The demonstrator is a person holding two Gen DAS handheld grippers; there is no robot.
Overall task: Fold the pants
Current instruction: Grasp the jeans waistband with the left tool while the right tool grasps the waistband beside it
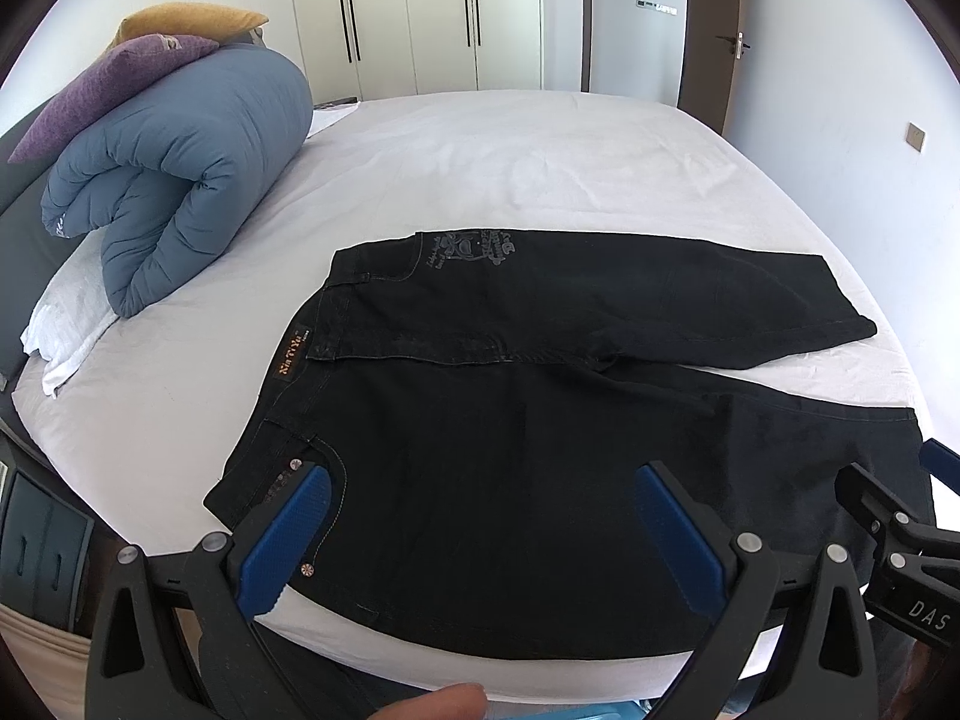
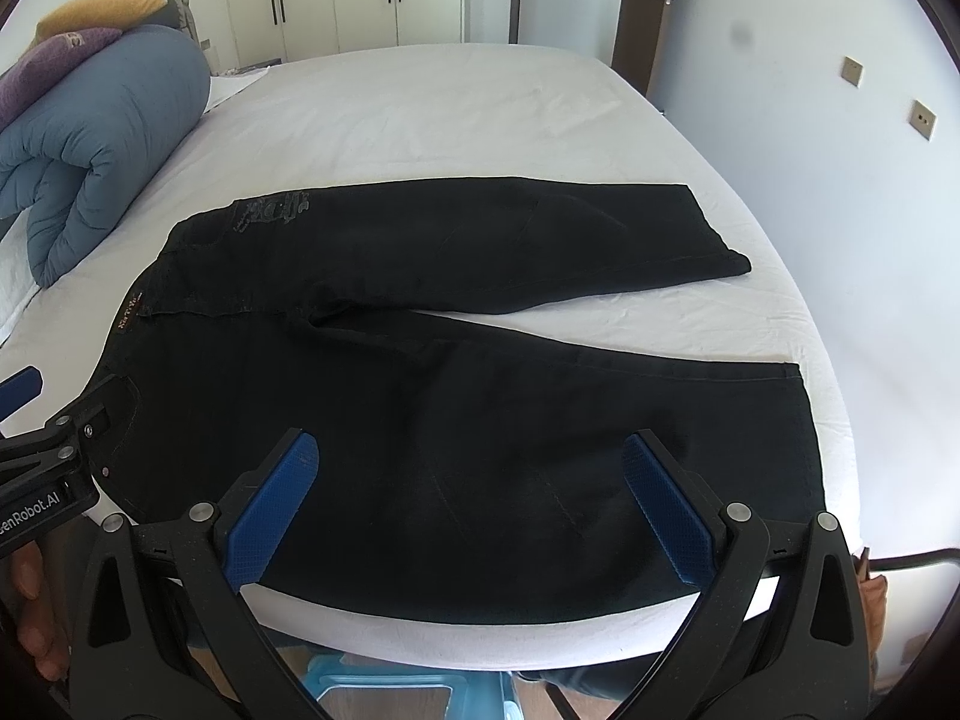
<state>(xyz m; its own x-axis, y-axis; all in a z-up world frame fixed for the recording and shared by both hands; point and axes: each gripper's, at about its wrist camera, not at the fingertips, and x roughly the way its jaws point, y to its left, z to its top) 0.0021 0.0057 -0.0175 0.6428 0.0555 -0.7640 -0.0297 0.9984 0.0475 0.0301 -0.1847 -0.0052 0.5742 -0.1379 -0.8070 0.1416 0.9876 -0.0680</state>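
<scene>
One pair of black pants [image 1: 540, 420] lies flat on the bed [image 1: 540, 168], near its front edge, with the waistband [image 1: 282, 378] to the left and the two legs running to the right, so the long axis goes along the near edge of the mattress. Both legs splay apart in a narrow V, with a wedge of white sheet between the hems; the near leg's lower edge lies just beside the mattress edge, and the hems end close to the right edge. Beyond the far leg the sheet is open up to the far side. Two hand-held grippers hover over the near leg: the left hand-held gripper [image 1: 480, 531] above the hip pocket, the right hand-held gripper [image 2: 471, 504] further along, both spread wide and holding nothing. One rolled blue duvet [image 1: 180, 174] sits at the far left, with two cushions, one purple [image 1: 114, 84] and one yellow [image 1: 186, 21], on top.
</scene>
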